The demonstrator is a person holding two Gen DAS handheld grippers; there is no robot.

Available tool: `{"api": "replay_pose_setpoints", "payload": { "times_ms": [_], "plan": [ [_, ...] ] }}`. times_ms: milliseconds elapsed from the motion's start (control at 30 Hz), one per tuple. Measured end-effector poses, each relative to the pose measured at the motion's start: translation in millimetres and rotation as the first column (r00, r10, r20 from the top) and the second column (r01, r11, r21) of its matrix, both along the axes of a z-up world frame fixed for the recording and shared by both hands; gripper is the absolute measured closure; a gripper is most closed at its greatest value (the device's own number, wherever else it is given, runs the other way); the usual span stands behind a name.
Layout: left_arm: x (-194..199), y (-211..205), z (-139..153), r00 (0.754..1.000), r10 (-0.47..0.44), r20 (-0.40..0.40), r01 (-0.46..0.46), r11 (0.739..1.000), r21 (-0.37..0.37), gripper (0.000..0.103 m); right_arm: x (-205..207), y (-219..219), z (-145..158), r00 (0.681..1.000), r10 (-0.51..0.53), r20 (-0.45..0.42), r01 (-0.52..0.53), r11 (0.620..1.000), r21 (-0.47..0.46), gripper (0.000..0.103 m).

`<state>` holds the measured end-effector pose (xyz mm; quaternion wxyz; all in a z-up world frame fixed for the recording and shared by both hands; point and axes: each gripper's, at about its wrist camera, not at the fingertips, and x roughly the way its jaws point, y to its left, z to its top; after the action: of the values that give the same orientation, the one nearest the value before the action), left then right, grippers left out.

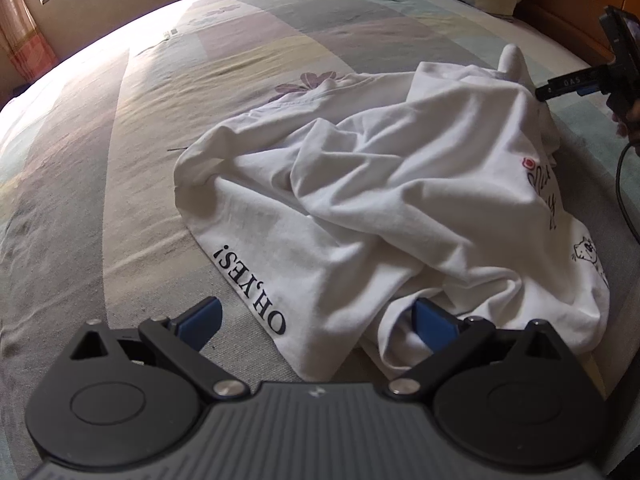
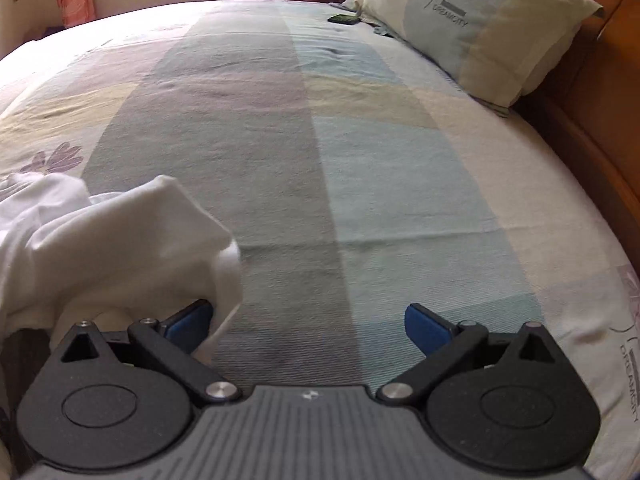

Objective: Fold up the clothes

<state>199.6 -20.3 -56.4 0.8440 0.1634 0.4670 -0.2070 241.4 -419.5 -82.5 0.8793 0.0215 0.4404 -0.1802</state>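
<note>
Shirt: a white shirt (image 1: 380, 200) lies crumpled in a loose heap on the bed (image 1: 120, 160), black "OH,YES!" lettering along its near hem, small drawings and a red mark on its right side.
Left gripper: the left gripper (image 1: 316, 326) sits low at the shirt's near hem, fingers spread wide and released; the lettered hem lies between them without being pinched.
Left fingers: one blue pad (image 1: 202, 326) rests over bare bedspread just left of the hem; the other is half tucked under a fold of the shirt.
Right gripper: the right gripper (image 2: 306, 324) is at the shirt's far right end, fingers apart and holding nothing.
Right fingers: its left pad (image 2: 188, 324) touches a raised corner of the shirt (image 2: 120, 240) that drapes over it; the right pad is over bare bedspread, clear of the shirt.
Raised part: in the left wrist view the shirt's far right corner stands up in a peak beside the right gripper (image 1: 560, 88).
Open room: wide striped bedspread lies beyond and to the left of the shirt, and to its right in the right wrist view.
Edges: a pillow (image 2: 472, 28) and wooden headboard (image 2: 592, 120) lie well beyond the shirt; a small dark object (image 2: 344, 19) lies near the pillow.
</note>
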Motion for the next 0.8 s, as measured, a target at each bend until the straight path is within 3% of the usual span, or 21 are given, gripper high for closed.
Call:
{"api": "replay_pose_setpoints", "payload": {
  "times_ms": [100, 133, 233, 300, 400, 500, 633, 800],
  "plan": [
    [-1, -1, 0, 1.000, -0.001, 0.002, 0.001, 1.000, 0.001, 0.002, 0, -42, 14, 0.991, -0.133, 0.006, 0.133, 0.991, 0.021, 0.000],
    [-2, -1, 0, 1.000, -0.005, 0.003, 0.005, 1.000, 0.001, 0.002, -5, -48, 20, 0.991, -0.136, 0.020, 0.135, 0.990, 0.049, 0.000],
    [-3, -3, 0, 1.000, -0.013, 0.004, 0.013, 1.000, 0.007, 0.002, -22, -42, 27, 0.997, -0.059, 0.052, 0.051, 0.987, 0.150, 0.000],
    [-4, -4, 1, 1.000, -0.016, 0.006, 0.016, 1.000, 0.012, 0.002, -28, -18, 24, 0.997, 0.046, 0.064, -0.058, 0.977, 0.203, 0.000],
    [-5, -6, 3, 1.000, -0.021, 0.011, 0.021, 1.000, 0.019, 0.002, -32, 25, 17, 0.975, 0.204, 0.084, -0.218, 0.950, 0.225, 0.000],
    [-5, -8, 4, 1.000, -0.027, 0.013, 0.026, 0.999, 0.030, 0.002, -29, 61, 6, 0.949, 0.307, 0.080, -0.316, 0.932, 0.178, 0.000],
    [-5, -9, 3, 1.000, -0.022, 0.014, 0.021, 0.999, 0.041, 0.002, -13, 92, -16, 0.932, 0.363, 0.006, -0.362, 0.928, 0.082, 0.000],
    [-4, -7, 1, 1.000, -0.022, 0.013, 0.021, 0.999, 0.037, 0.002, -4, 84, -26, 0.952, 0.307, -0.010, -0.307, 0.952, 0.010, 0.000]
  ]
}}
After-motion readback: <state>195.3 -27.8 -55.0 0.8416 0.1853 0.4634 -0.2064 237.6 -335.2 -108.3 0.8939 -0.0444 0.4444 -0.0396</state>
